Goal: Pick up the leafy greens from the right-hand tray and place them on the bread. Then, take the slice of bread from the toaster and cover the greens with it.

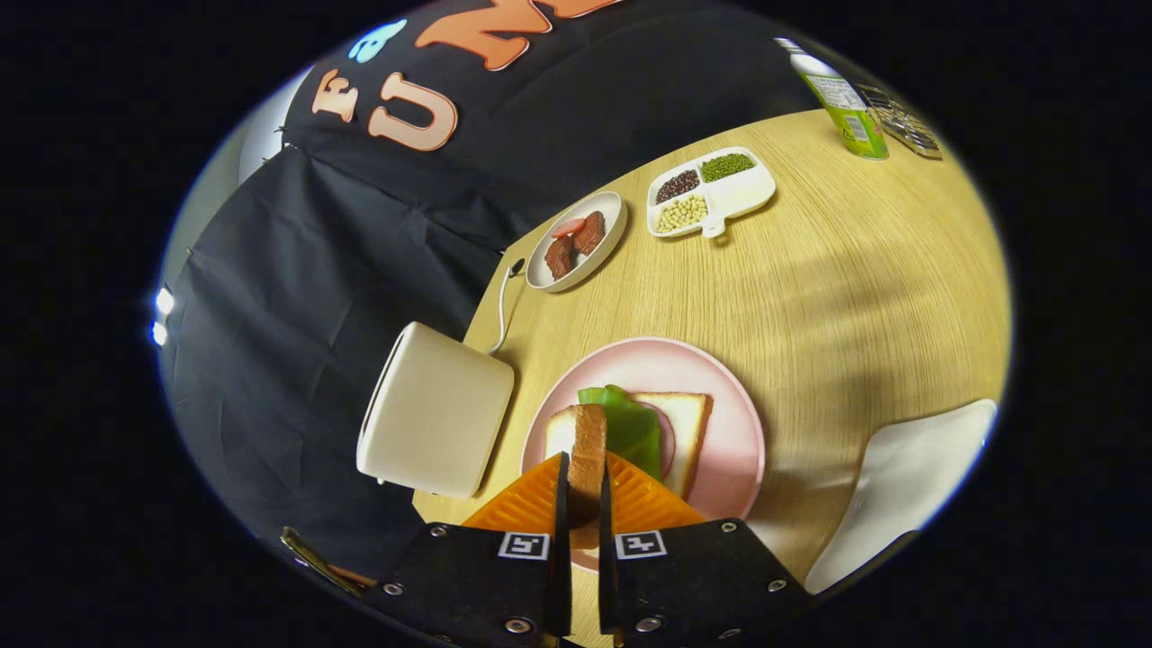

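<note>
The single camera rides on the gripper [583, 490] and looks forward along its two fingers, tilted down at a wooden table [837, 297] from above. The view is rolled, so the tabletop slants. It sits close to a pink plate [733, 405] just ahead of the fingers, with a toaster [436, 409] just to their left. Farther beyond lie a small dish [576, 243] and a divided tray [715, 191], and farthest a bottle [846, 106]. Its fisheye lens bends the table's edges.
</note>
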The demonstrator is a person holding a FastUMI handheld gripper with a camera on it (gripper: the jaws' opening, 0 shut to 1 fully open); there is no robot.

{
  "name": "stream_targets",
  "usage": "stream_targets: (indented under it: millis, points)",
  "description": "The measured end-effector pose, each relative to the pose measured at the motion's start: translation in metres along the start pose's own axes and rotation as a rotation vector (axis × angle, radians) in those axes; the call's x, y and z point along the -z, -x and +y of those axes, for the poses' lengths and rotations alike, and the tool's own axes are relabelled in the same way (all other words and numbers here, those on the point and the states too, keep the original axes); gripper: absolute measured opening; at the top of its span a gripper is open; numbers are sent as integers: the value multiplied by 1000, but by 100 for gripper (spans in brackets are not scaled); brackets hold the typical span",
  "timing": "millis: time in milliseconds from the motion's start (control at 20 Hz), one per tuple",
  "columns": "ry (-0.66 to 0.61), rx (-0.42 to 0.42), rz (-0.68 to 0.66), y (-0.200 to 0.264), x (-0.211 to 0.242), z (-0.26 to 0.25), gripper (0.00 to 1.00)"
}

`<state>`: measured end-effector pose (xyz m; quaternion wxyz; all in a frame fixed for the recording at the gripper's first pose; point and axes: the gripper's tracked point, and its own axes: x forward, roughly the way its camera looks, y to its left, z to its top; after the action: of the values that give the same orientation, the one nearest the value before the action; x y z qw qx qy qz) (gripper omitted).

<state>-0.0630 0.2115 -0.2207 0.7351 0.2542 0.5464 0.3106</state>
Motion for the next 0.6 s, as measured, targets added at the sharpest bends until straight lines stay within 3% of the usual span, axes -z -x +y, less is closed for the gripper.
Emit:
stream_targets:
  millis: [200, 350, 400, 600]
  points:
    - [25, 56, -24, -1, -2, -7, 18]
    - [121, 181, -102, 2, -14, -28, 35]
    - [146, 204, -126, 7, -18, -29, 44]
    - [246, 257, -270, 31, -44, -26, 65]
